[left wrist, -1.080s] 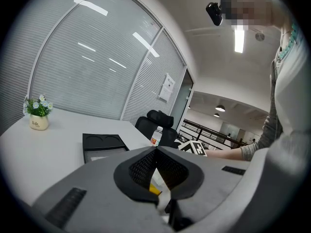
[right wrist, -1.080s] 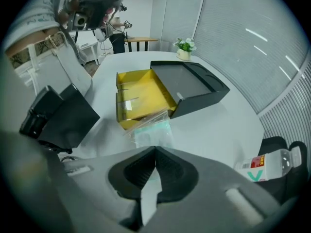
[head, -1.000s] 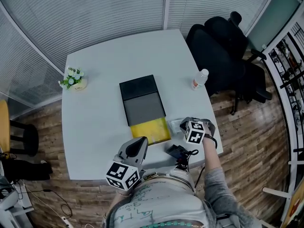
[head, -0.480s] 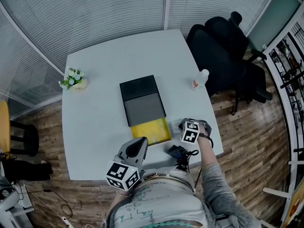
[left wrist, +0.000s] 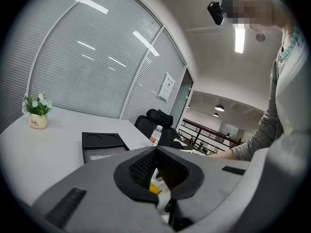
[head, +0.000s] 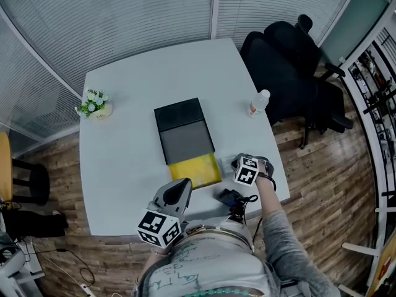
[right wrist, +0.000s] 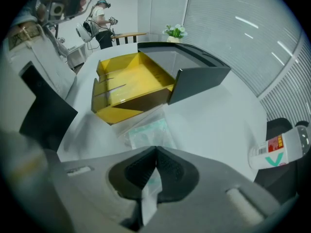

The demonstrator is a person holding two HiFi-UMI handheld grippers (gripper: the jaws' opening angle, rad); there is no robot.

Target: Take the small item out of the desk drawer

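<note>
A yellow drawer (head: 195, 170) stands pulled out of a black desk cabinet (head: 184, 132); in the right gripper view the drawer (right wrist: 131, 81) looks empty. A small clear plastic packet (right wrist: 148, 132) with a pale green item inside lies on the white desk just right of the drawer. My right gripper (right wrist: 155, 152) points steeply down and is shut on the packet's near edge; in the head view it (head: 238, 166) sits low over the desk. My left gripper (head: 184, 187) hovers near the desk's front edge, shut, with nothing between its pads (left wrist: 156, 149).
A water bottle (head: 260, 103) stands at the desk's right edge, with a black office chair (head: 284, 60) behind it. A small potted plant (head: 94, 103) is at the far left. A dark flat device (head: 230, 198) lies by the front edge.
My right gripper has sunk a little towards the desk beside the drawer and shifted slightly left. The left gripper has kept still.
</note>
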